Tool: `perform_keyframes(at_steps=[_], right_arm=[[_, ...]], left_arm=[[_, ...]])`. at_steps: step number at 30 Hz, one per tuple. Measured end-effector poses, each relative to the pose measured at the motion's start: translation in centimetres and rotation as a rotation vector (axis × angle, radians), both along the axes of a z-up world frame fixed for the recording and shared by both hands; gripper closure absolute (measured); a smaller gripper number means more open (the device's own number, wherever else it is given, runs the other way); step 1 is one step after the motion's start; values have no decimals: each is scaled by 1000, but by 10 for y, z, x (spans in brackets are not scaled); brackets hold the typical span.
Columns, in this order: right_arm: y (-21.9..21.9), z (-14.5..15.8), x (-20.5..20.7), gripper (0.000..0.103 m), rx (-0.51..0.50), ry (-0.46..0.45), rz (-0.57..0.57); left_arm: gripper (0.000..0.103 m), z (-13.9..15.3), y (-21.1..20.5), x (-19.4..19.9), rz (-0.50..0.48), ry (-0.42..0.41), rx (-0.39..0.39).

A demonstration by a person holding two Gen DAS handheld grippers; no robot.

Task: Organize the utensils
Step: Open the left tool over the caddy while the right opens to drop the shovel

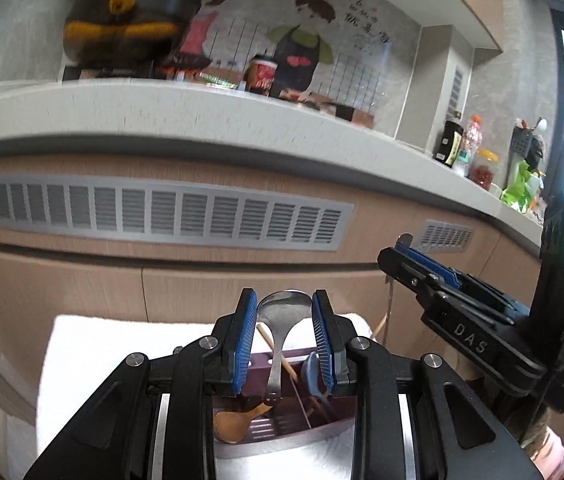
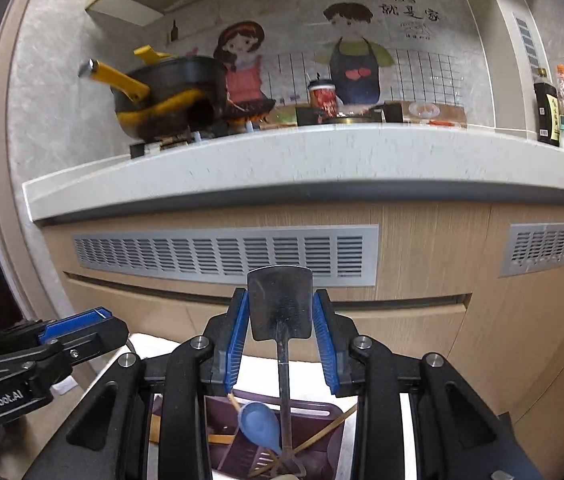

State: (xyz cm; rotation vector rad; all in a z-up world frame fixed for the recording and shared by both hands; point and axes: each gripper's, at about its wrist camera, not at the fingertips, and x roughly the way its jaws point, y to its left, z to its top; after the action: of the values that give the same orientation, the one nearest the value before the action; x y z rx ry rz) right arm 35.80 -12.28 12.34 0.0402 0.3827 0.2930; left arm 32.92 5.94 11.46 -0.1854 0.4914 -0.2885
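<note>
My left gripper (image 1: 284,302) is shut on the bowl of a steel ladle (image 1: 284,312), whose handle hangs down into a purple utensil holder (image 1: 282,432). The holder also contains a wooden spoon (image 1: 237,420), a blue spoon (image 1: 310,372) and chopsticks (image 1: 277,354). My right gripper (image 2: 280,300) is shut on the blade of a steel spatula (image 2: 279,304), its handle reaching down into the same purple holder (image 2: 314,420), beside the blue spoon (image 2: 257,420). The right gripper shows at the right in the left wrist view (image 1: 406,248). The left gripper shows at the lower left in the right wrist view (image 2: 93,320).
The holder stands on a white cloth (image 1: 93,344) in front of a wooden cabinet with grey vents (image 1: 161,212). Above is a pale countertop (image 2: 282,152) with a black and yellow pot (image 2: 169,88), a red cup (image 2: 322,96), bottles (image 2: 548,116) and jars.
</note>
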Motion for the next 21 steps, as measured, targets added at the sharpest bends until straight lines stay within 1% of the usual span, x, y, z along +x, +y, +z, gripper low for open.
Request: perform_keyframes(at_steps=[1,4,5,6,7,8,11,13,14,16,18,21], right_arm=[[1,-6,3,73,-6,3,-5],[2,-24,14,72,-16,73,20],[1,-31,18,68,-19,112,37],[2,-36,19,56,-27,139,45],[0,-40,21,49,-35,166,43],[-3,-44,20,39,-39,176,30],[-16,-48,8,37,-65,185,8],[-25,-49,-2,32,-83,195,-7],[-31,-51,-11,26,-99,202,-19],[-41,-54,-25,20,-117,207,-37],[-50,-60,-44,16,-147,217,-52],[-62,-73,-70,12,-194,245,-66]], left_arm=[[74,-6,-1,5,1,8,5],[71,-25,-3,15,-3,59,6],[62,-31,-4,18,-8,81,4],[47,-38,-4,21,-10,104,5],[42,-44,-5,21,-9,118,10],[41,-48,-4,19,-1,121,17],[41,-59,-3,6,11,133,28],[41,-65,-2,-6,16,146,32],[41,-69,-2,-14,18,155,37],[39,-75,-3,-26,15,171,40],[34,-82,-5,-38,4,193,44],[34,-95,-12,-61,-4,217,62]])
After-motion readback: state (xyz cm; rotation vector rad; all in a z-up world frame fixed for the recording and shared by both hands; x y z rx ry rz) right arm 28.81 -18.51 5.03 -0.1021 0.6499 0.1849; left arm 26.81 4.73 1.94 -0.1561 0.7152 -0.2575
